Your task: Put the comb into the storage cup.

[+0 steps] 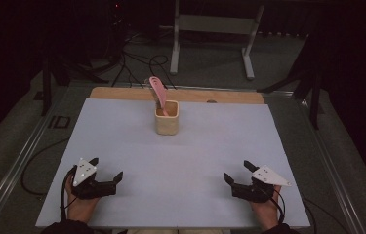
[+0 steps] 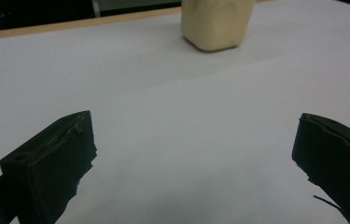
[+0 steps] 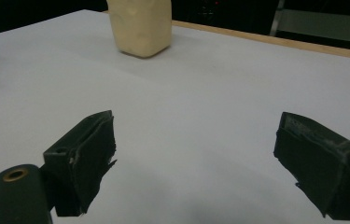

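1. Cup [image 1: 166, 118], cream and squarish, stands upright near the middle of the bench's [image 1: 122, 141] far edge.
2. A pink tool [image 1: 158, 91] stands in the cup, leaning toward the far left.
3. The left gripper [image 1: 106, 169] rests near the near-left corner, jaws wide apart, nothing between them.
4. The right gripper [image 1: 237, 171] rests near the near-right corner, jaws likewise spread and holding nothing.
5. Both grippers point toward the cup and sit well apart from it.
6. In each gripper view the cup's lower body [image 2: 215, 23] [image 3: 140, 25] stands beyond the jaws on the white bench top.
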